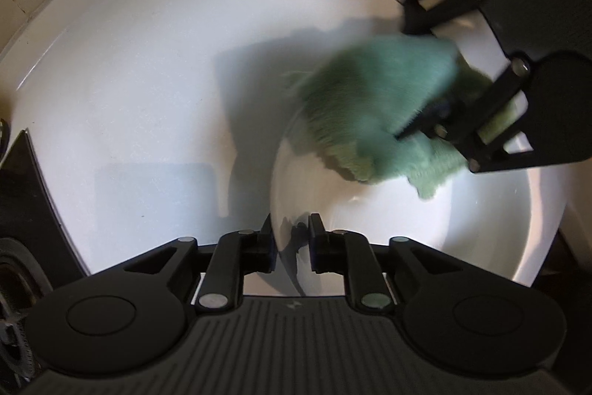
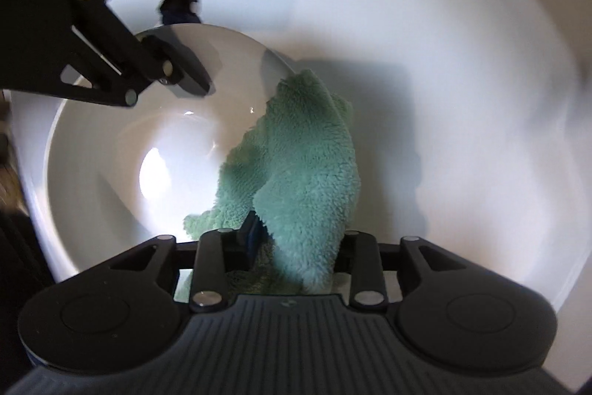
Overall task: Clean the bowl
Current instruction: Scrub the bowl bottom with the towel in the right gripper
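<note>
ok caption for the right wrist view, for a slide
Right gripper holding a green fleecy cloth over the white bowl's rim, while the left gripper straddles the far rim.

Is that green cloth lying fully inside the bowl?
No: the green cloth drapes over the rim of the bowl, partly inside and partly over the white surface beyond.

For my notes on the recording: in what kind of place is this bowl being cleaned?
Probably a sink or washbasin, though no tap or drain shows: the bowl sits inside a smooth white curved basin, and a green cloth hangs over its rim.
</note>
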Motion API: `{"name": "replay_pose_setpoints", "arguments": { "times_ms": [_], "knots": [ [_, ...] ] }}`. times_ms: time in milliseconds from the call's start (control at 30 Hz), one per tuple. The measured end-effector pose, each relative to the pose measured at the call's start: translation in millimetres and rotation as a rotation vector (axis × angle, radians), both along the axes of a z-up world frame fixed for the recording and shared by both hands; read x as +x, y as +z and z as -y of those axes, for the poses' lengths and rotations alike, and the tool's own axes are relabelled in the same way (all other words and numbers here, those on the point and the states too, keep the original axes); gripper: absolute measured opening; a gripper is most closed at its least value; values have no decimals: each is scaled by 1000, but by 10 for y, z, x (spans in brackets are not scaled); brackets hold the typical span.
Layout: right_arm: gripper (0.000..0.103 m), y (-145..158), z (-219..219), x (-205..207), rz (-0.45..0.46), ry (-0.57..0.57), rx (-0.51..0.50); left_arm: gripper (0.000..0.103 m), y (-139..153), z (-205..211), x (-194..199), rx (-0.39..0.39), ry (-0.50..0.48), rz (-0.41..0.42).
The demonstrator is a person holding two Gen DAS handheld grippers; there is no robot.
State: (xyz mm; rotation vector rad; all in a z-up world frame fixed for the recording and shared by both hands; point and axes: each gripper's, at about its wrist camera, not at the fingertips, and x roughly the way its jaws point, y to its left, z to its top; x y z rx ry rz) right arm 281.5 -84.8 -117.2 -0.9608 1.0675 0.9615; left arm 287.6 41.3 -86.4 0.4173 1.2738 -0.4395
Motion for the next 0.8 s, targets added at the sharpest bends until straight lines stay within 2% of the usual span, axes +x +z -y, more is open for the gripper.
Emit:
{"name": "replay_pose_setpoints", "arguments": {
  "times_ms": [100, 267, 333, 400, 533, 600, 800],
  "knots": [
    [28, 10, 17, 172, 4, -164, 100, 19, -2, -3, -20, -13, 41, 10],
    [25, -43, 513, 214, -133, -622, 249, 19, -11, 38, -65, -34, 84, 46],
    [25, -88, 751, 120, -210, -766, 296, 18, -18, 60, -69, -51, 90, 52],
    [25, -206, 805, 42, -272, -830, 322, 18, -24, 91, -70, -67, 92, 50],
    [23, -187, 955, -141, -264, -758, 287, 18, -43, 139, -66, -69, 85, 41],
    [21, -182, 666, -63, -258, -699, 258, 17, -50, 149, -69, -78, 77, 36],
    [21, 16, 605, -36, -170, -391, 169, 17, 3, 182, -4, -92, 63, 40]
  ]
}}
